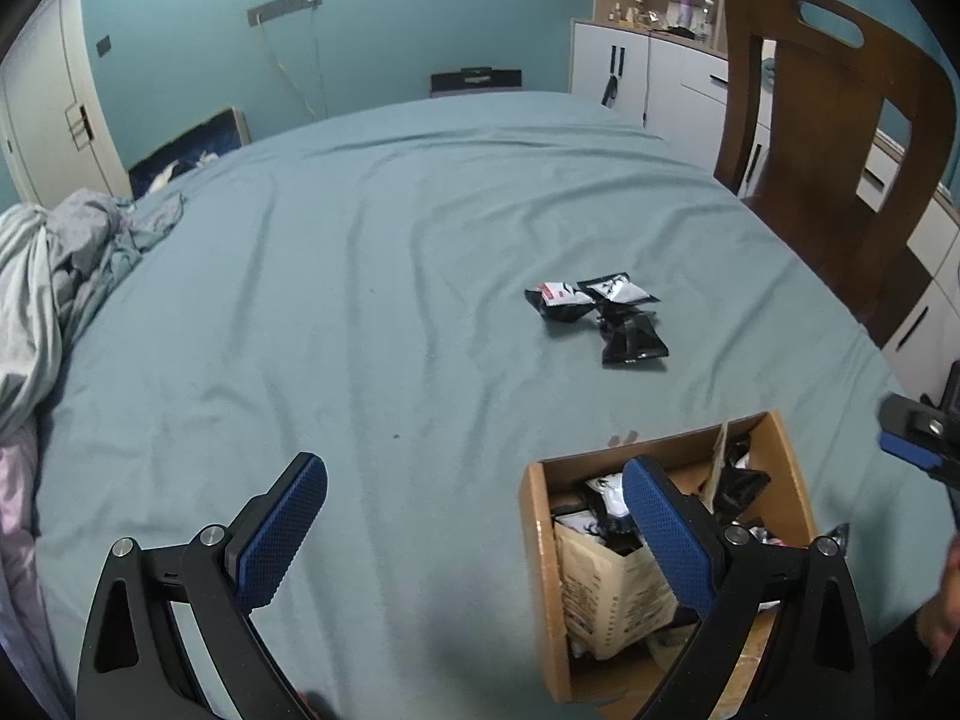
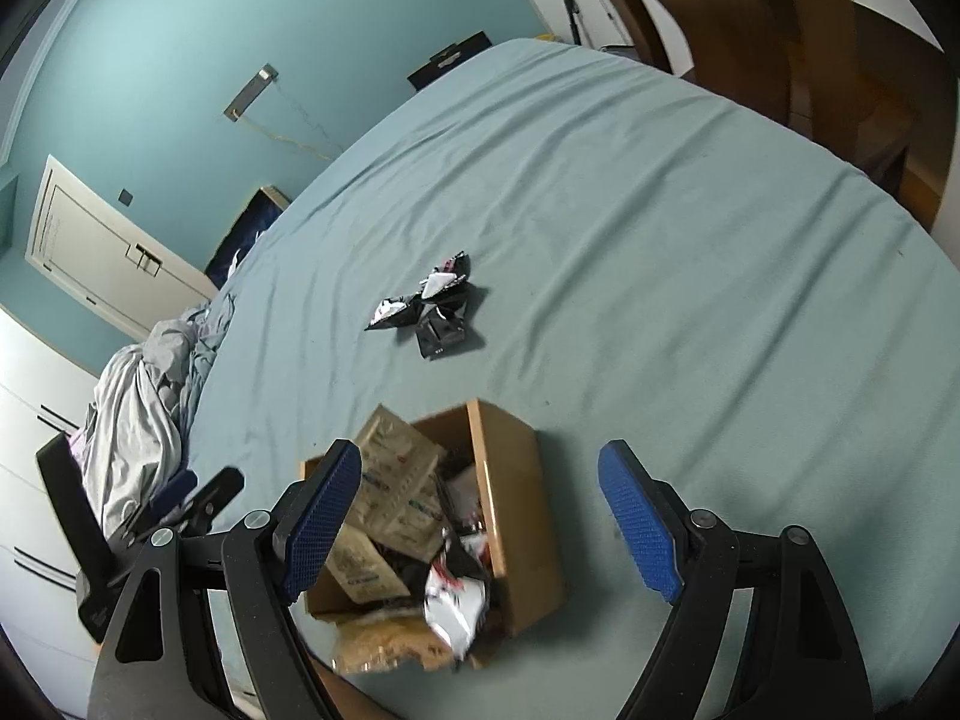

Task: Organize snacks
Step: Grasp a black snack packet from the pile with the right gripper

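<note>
Three small black and white snack packets (image 1: 600, 315) lie touching in a loose cluster on a wrinkled blue-green bed sheet (image 1: 360, 276), near the middle of the bed, at about 1 o'clock in the left wrist view. Nearer the cameras, at 5 o'clock in that view, an open cardboard box (image 1: 543, 570) sits on the sheet, filled with more packets and beige paper pouches (image 2: 390, 480). The left gripper (image 1: 474, 531) hangs above the sheet with its blue padded fingers spread wide, holding nothing. The right gripper (image 2: 480, 519) is likewise spread wide and empty, over the box's edge. A brown wooden chair (image 1: 840, 138) stands at 2 o'clock, rumpled grey bedding (image 1: 54, 276) at 9 o'clock
</note>
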### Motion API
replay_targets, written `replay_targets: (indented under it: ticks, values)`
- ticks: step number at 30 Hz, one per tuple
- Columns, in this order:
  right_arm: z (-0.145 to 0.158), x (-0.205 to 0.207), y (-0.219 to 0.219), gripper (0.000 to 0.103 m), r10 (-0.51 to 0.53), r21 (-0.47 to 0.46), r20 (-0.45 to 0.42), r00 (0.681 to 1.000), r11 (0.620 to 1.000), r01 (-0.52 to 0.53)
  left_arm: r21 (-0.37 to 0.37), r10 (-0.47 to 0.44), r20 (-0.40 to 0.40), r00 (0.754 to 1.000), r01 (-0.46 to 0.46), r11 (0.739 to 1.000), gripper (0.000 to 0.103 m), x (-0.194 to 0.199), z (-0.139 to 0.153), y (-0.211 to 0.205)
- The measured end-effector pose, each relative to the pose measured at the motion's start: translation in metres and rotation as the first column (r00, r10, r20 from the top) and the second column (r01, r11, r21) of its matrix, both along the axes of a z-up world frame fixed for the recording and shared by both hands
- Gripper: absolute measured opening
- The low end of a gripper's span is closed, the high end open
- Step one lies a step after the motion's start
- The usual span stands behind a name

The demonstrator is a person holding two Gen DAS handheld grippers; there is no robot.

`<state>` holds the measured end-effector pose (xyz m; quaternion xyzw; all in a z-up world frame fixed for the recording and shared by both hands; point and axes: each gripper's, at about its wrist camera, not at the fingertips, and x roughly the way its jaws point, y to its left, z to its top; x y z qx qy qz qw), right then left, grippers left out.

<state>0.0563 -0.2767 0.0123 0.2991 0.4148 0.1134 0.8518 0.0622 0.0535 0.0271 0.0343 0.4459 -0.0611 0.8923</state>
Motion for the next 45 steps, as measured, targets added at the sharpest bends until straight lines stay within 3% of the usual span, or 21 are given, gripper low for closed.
replay_targets:
  ticks: [10, 15, 20, 25, 33, 36, 41, 44, 45]
  values:
    - [-0.013, 0.059, -0.006, 0.081, 0.028, 0.060, -0.052, 0.998, 0.998, -0.025, -0.062, 0.031, -0.071, 0.997, -0.036, 0.997, 0.101, 0.010, -0.005, 0.007]
    - [-0.015, 0.069, -0.002, 0.081, 0.042, 0.065, -0.063, 0.997, 0.997, -0.038, -0.055, 0.031, -0.053, 0.998, -0.034, 0.998, 0.101, 0.009, 0.000, 0.004]
    - [-0.004, 0.081, 0.017, 0.081, 0.073, -0.070, -0.036, 0.997, 0.995, -0.075, -0.033, 0.025, -0.031, 0.999, -0.026, 0.999, 0.101, 0.012, 0.003, -0.004]
    - [0.004, 0.103, 0.041, 0.081, 0.116, -0.226, -0.042, 0.992, 0.966, -0.122, -0.006, 0.016, -0.017, 1.000, -0.016, 1.000, 0.101, 0.015, 0.002, -0.010]
    - [-0.010, 0.162, 0.078, 0.081, 0.176, -0.390, -0.166, 0.970, 0.892, -0.229, 0.002, 0.011, -0.044, 0.999, -0.011, 1.000, 0.101, 0.024, -0.006, -0.011]
    - [-0.018, 0.185, 0.092, 0.081, 0.206, -0.411, -0.216, 0.954, 0.867, -0.281, 0.009, 0.012, -0.061, 0.998, -0.012, 1.000, 0.101, 0.029, -0.011, -0.012]
    - [-0.039, 0.226, 0.110, 0.081, 0.277, -0.345, -0.312, 0.909, 0.858, -0.380, 0.014, 0.020, -0.094, 0.995, -0.019, 1.000, 0.101, 0.036, -0.022, -0.012]
    - [-0.044, 0.237, 0.124, 0.081, 0.328, -0.330, -0.324, 0.888, 0.840, -0.430, 0.018, 0.020, -0.108, 0.994, -0.019, 1.000, 0.101, 0.038, -0.027, -0.012]
    - [-0.045, 0.238, 0.128, 0.077, 0.333, -0.341, -0.326, 0.885, 0.832, -0.438, 0.017, 0.023, -0.110, 0.994, -0.021, 1.000, 0.101, 0.039, -0.028, -0.012]
